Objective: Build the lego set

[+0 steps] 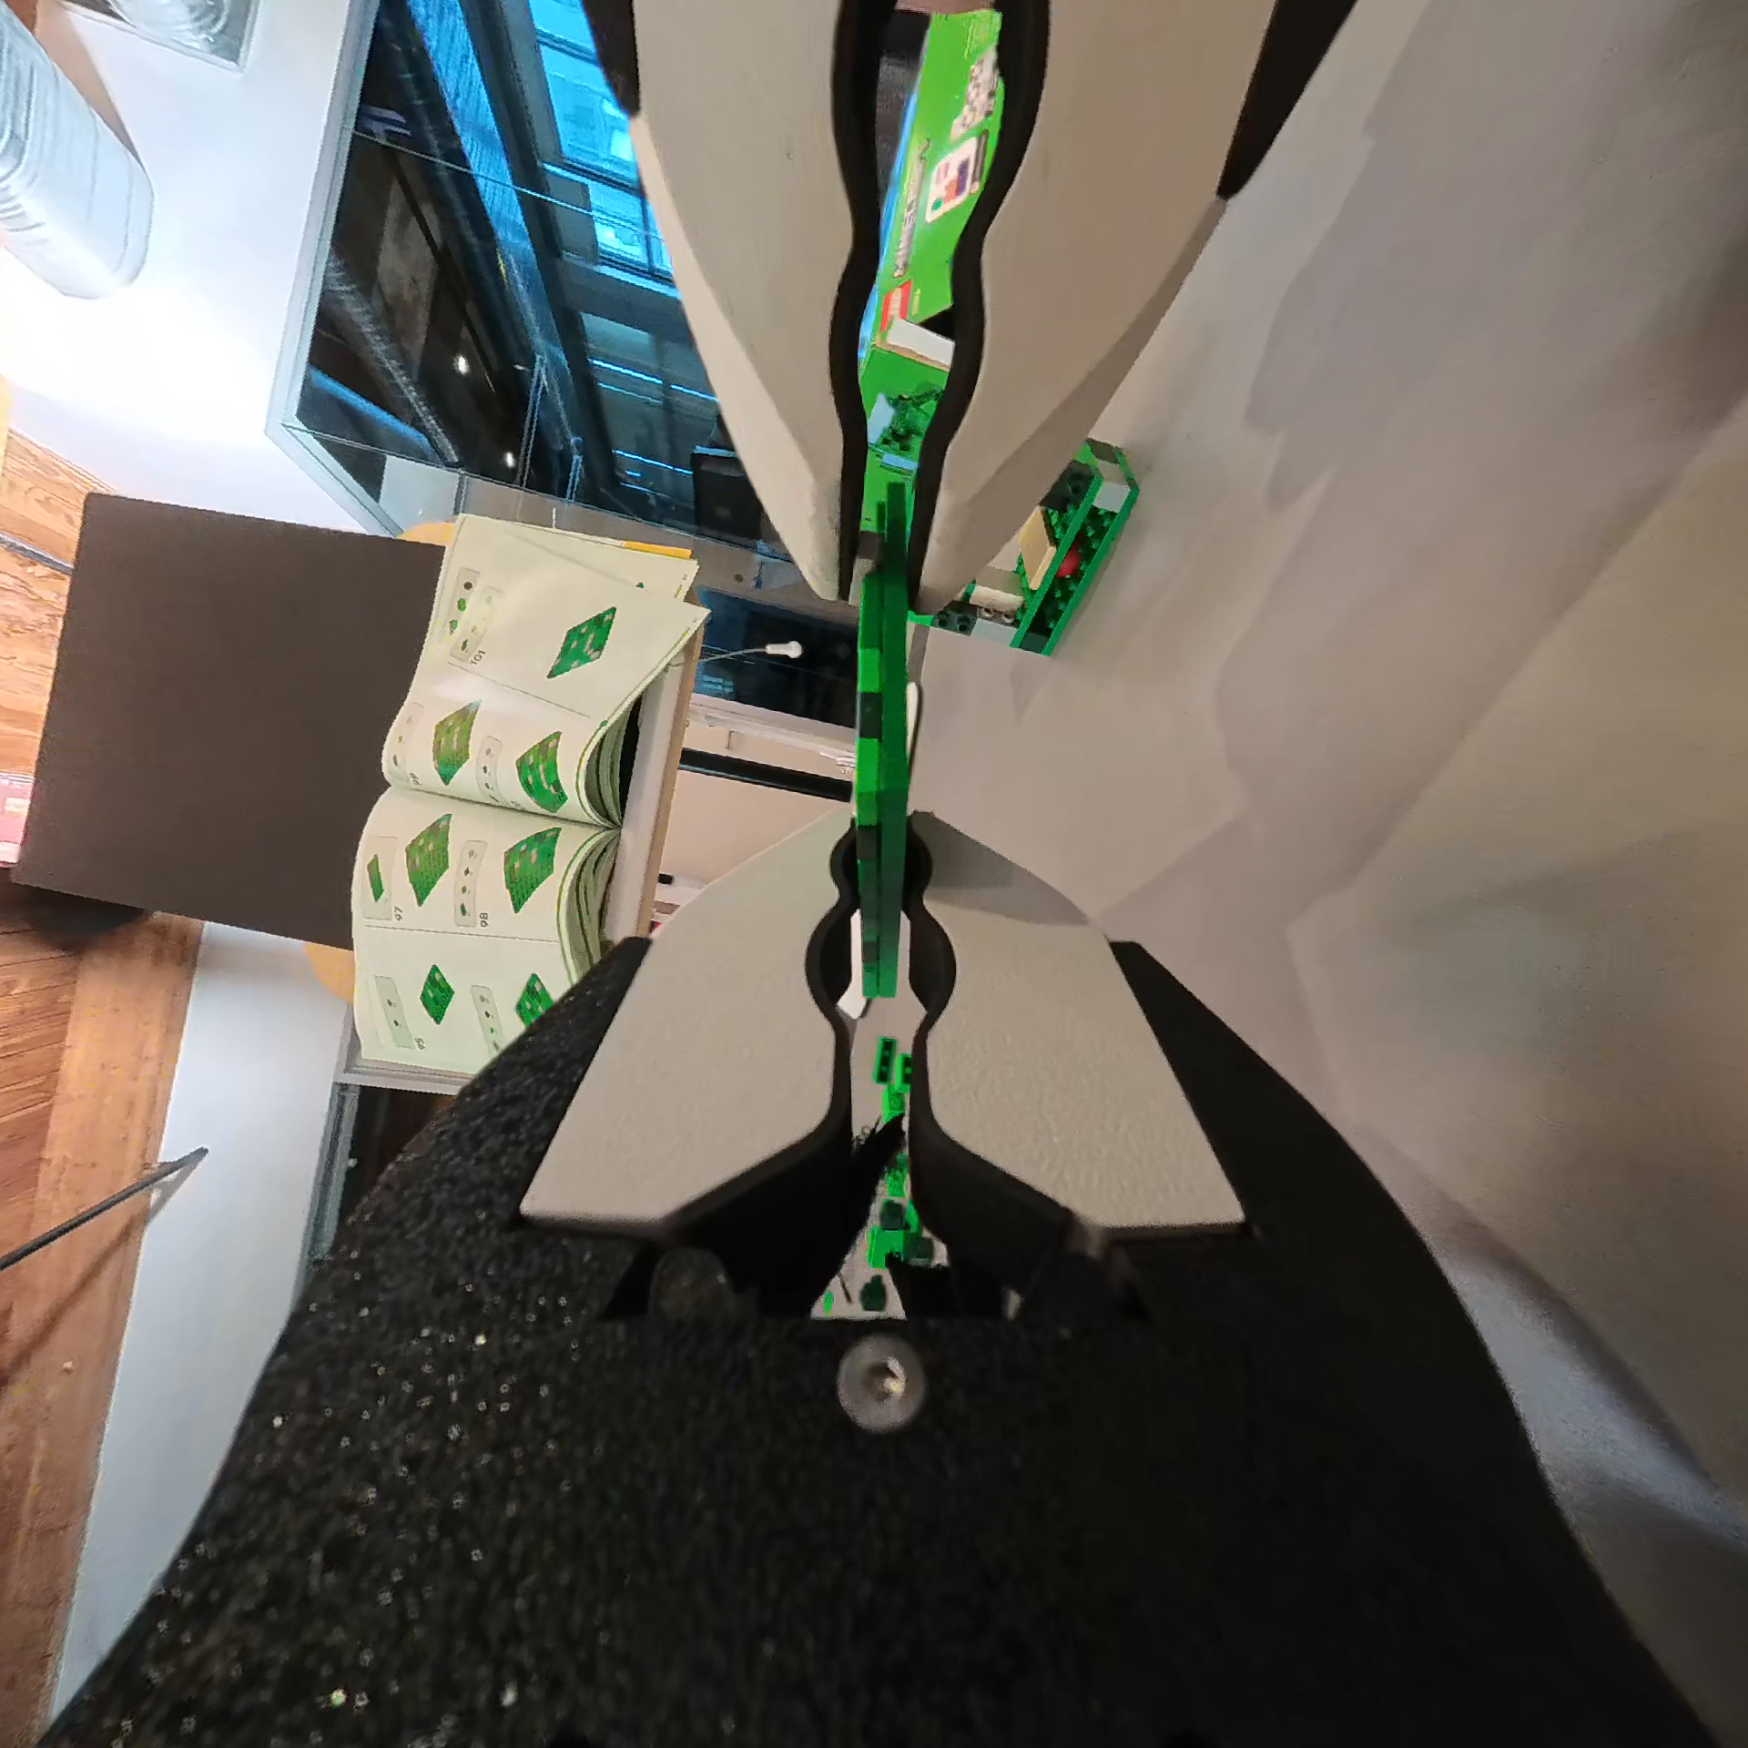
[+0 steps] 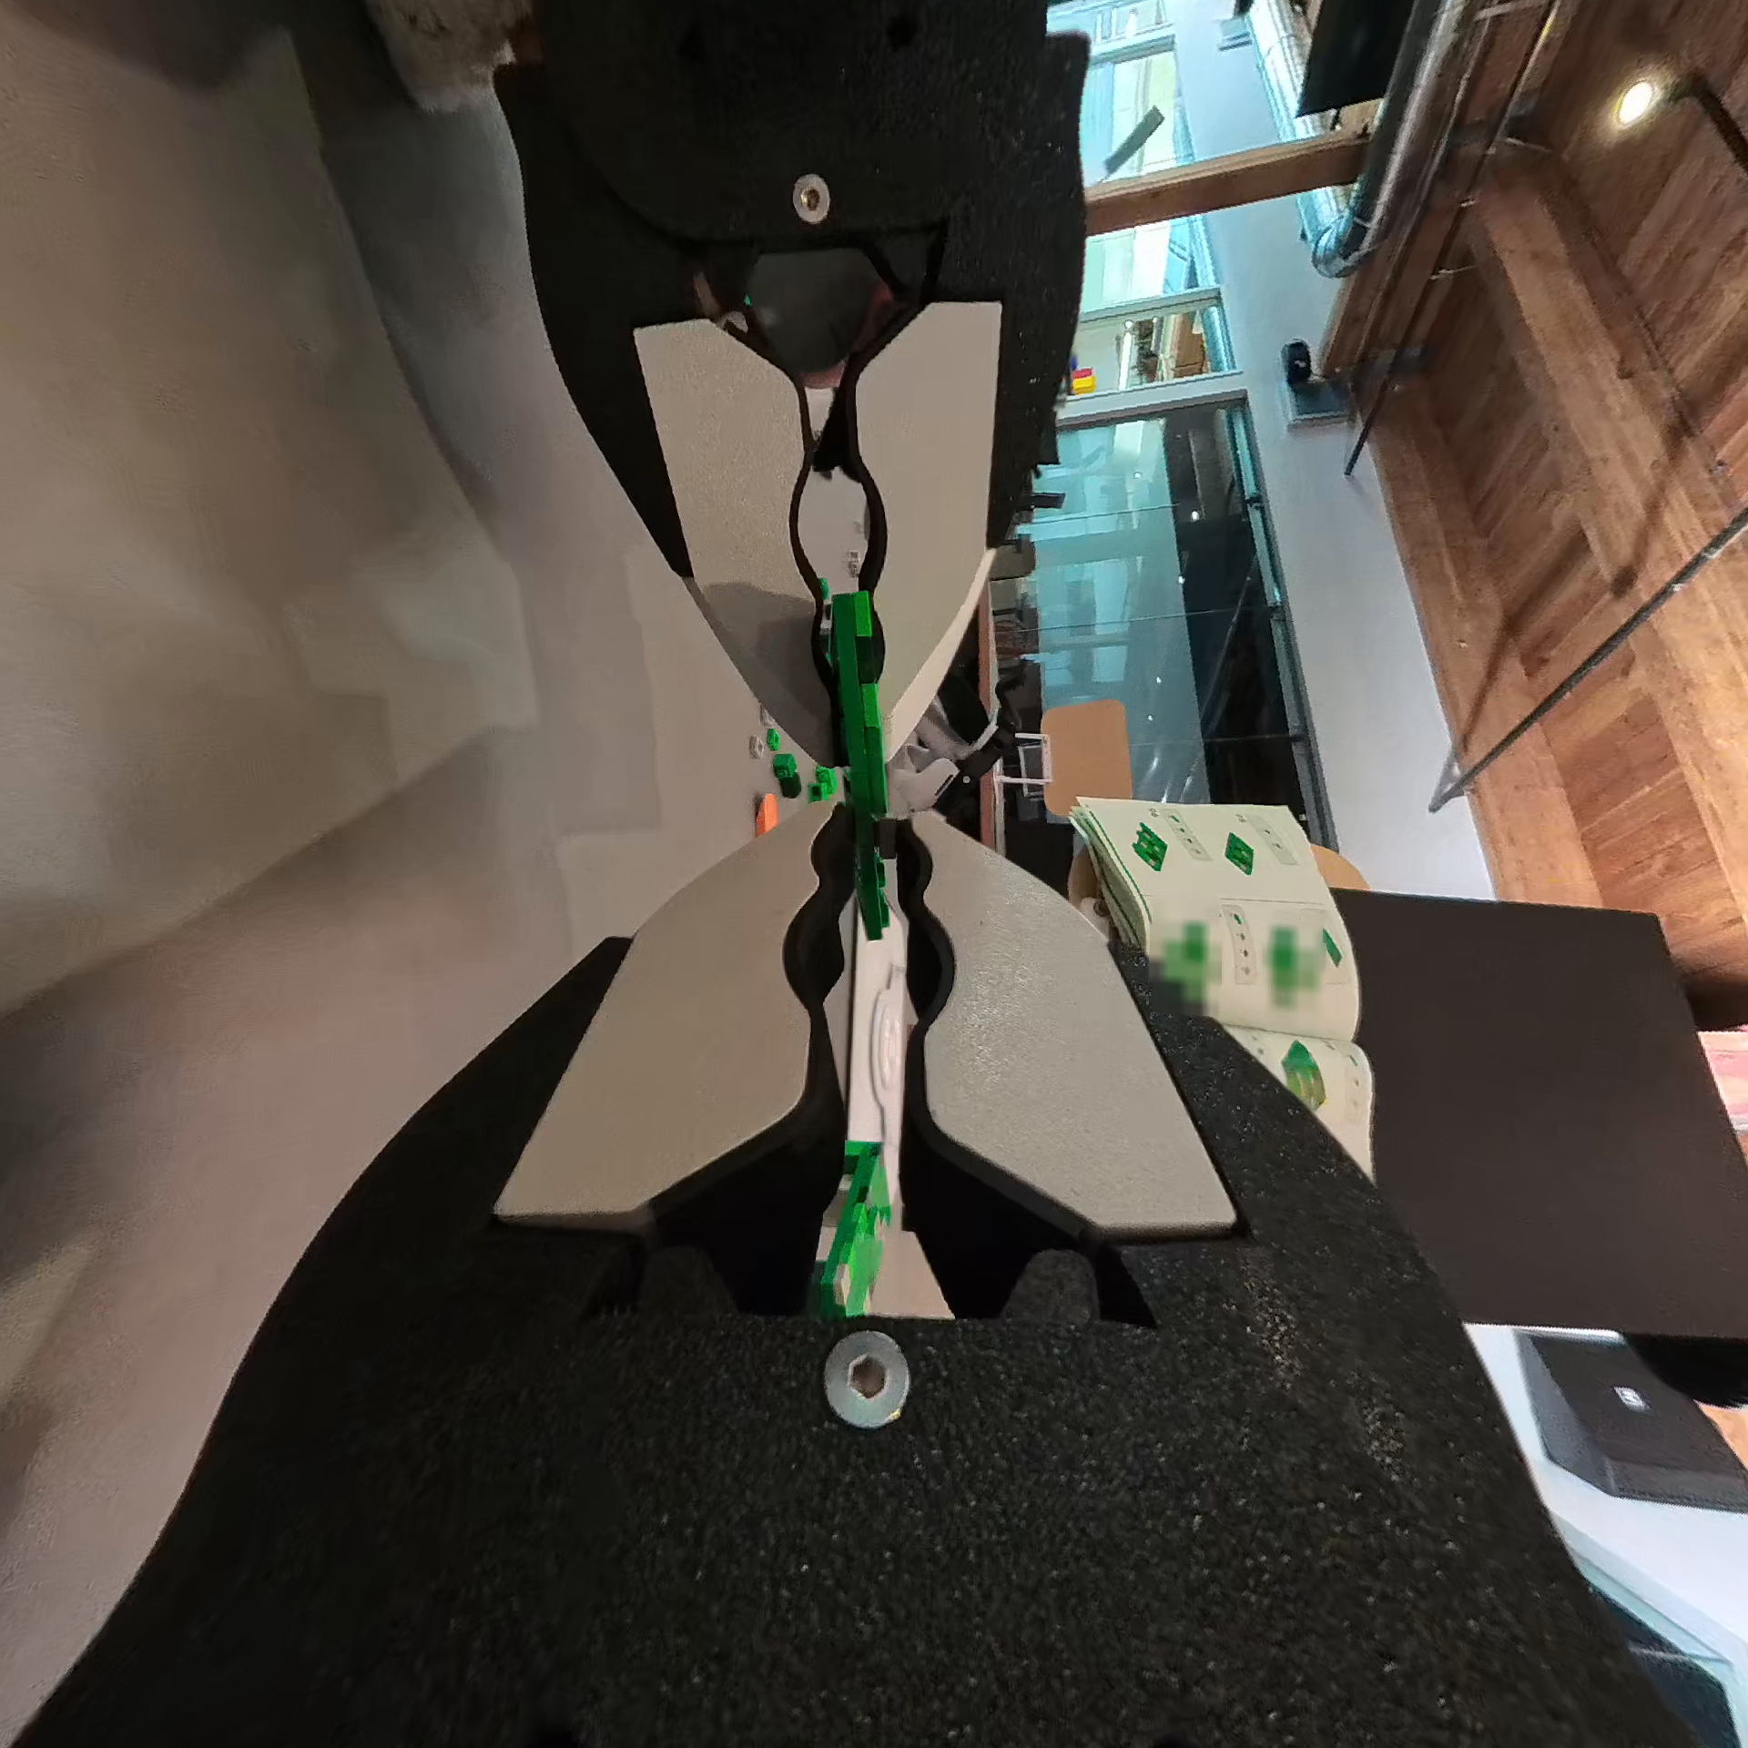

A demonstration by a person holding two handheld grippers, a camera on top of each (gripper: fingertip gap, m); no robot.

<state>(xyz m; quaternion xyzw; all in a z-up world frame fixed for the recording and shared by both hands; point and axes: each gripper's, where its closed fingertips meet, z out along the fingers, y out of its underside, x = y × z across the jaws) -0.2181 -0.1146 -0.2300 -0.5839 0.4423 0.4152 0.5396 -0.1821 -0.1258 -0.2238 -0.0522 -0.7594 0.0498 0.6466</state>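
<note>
A flat green lego plate [image 1: 880,757], seen edge-on as a thin stack of light and dark green layers, hangs between the two grippers, which face each other tip to tip. The left gripper [image 1: 878,851] pinches one end of it between its grey fingers [image 1: 719,1040], the plate's edge sitting in the scalloped black rubber lining; the right gripper [image 1: 875,558] comes in from the far side and clamps the opposite end. In the right wrist view the same holds mirrored: the right gripper [image 2: 875,851] nips the plate [image 2: 859,747] and the left gripper [image 2: 847,653] grips it beyond the tips. Both bodies are coarse black foam-like shells with a metal screw at the middle. The fingers block most of the table [image 1: 1419,662], a pale, smooth surface. Beyond the left gripper's fingertips and to their right stands a partly built lego model [image 1: 1059,558] of green, grey and tan bricks, and between the far gripper's fingers a green lego box [image 1: 932,218] shows; only this view shows them. To the left of the fingers an open instruction booklet [image 1: 492,804] leans against a dark board [image 1: 208,719]. The right wrist view alone shows loose green pieces [image 2: 790,766] and a small orange piece [image 2: 765,813] on the table left of the fingertips, with the booklet [image 2: 1230,936] to the right, partly blurred.
</note>
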